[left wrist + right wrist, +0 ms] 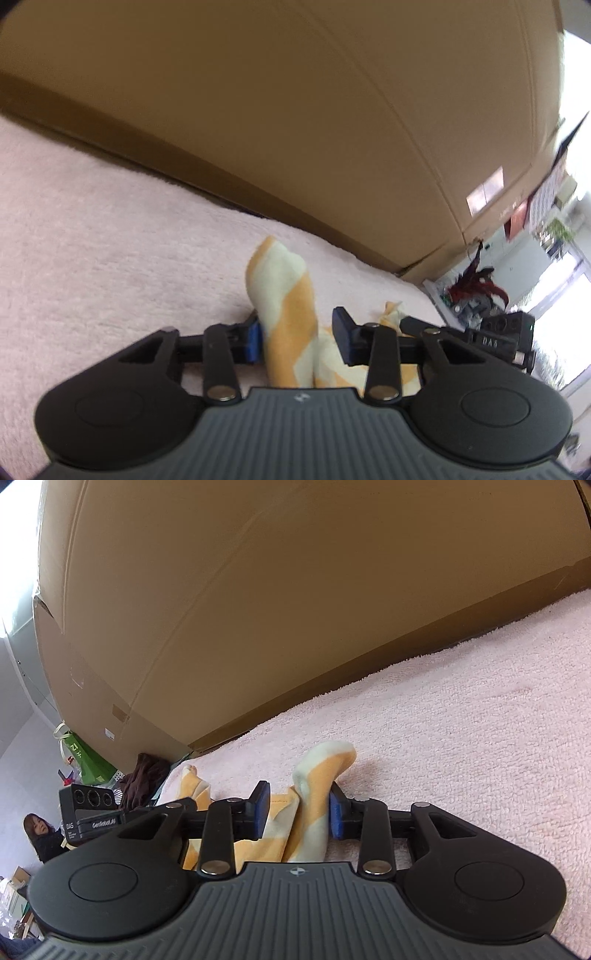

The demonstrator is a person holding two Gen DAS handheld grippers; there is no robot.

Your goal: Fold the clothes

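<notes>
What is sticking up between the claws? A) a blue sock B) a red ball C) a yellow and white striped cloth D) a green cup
C: the yellow and white striped cloth bunches up between the blue pads of the left claw, and it shows the same way in the right claw, lying on the pink towel.

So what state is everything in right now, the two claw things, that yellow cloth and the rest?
Left gripper: jaws partly open, a raised fold of the cloth between them; only one pad clearly touches.
Right gripper: jaws partly open around another raised fold; the grip looks loose.
Yellow and white cloth: bunched up, not folded flat.
Pink blanket: spread flat under the cloth.
Cardboard box: closed, standing behind the blanket.
</notes>
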